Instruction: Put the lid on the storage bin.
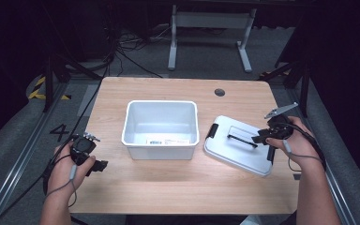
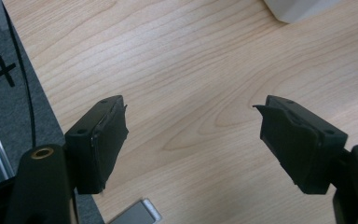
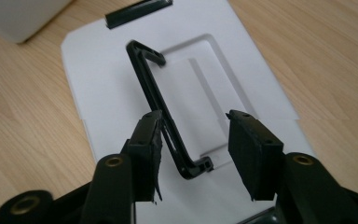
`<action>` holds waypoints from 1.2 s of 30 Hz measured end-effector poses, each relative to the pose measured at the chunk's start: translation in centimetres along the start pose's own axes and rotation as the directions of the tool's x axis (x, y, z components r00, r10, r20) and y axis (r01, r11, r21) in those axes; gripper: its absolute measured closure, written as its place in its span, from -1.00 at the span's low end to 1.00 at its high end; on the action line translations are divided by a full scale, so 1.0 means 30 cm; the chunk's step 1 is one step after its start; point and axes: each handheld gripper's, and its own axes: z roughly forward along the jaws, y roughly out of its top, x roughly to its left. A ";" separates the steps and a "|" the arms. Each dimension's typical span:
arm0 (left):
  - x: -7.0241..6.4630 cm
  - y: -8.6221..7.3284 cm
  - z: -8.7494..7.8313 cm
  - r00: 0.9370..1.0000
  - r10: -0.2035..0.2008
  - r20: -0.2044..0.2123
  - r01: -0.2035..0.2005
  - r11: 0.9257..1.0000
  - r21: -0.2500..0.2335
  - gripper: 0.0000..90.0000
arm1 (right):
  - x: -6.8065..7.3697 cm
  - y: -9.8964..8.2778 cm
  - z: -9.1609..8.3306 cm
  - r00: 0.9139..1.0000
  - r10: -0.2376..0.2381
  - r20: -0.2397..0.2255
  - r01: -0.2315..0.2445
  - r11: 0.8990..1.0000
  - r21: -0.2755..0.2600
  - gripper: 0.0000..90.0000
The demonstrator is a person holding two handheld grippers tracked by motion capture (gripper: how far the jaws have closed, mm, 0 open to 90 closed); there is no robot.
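An open white bin [image 1: 161, 129] stands in the middle of the table. To its right lies its white lid [image 1: 240, 146] [image 3: 102, 84] with a black handle [image 1: 242, 139] [image 3: 154, 93] raised on top and a black latch [image 1: 212, 131] [image 3: 137, 11] at its end. My right gripper [image 1: 262, 137] [image 3: 193, 140] is open over the lid, its jaws on either side of the handle's near end, the left jaw close against it. My left gripper [image 1: 101, 165] [image 2: 191, 135] is open above bare wood near the table's left front edge, holding nothing.
The wooden table [image 1: 168, 187] has a round cable hole [image 1: 219, 92] at the back. A corner of the white bin [image 2: 298, 7] shows at the top of the left gripper view. Floor with a "4" mark [image 2: 0, 70] lies off the table's left edge.
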 end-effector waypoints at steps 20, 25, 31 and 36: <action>-0.029 0.024 0.009 1.000 0.022 0.017 -0.022 1.000 0.000 -0.48 | 0.106 0.055 0.097 0.987 -0.162 -0.005 0.162 0.985 0.063 -0.12; -0.030 0.022 0.013 1.000 0.017 0.025 -0.017 1.000 0.001 -0.48 | 0.092 0.048 0.157 0.986 -0.165 0.006 0.163 0.978 0.129 -0.03; -0.030 0.018 0.023 1.000 0.009 0.028 -0.009 1.000 0.014 -0.48 | 0.083 0.047 0.198 0.989 -0.143 0.021 0.137 0.975 0.173 0.20; -0.029 0.020 0.026 0.999 0.020 0.025 -0.021 1.000 0.011 -0.48 | 0.076 0.050 0.201 0.986 -0.167 0.002 0.165 0.972 0.169 0.37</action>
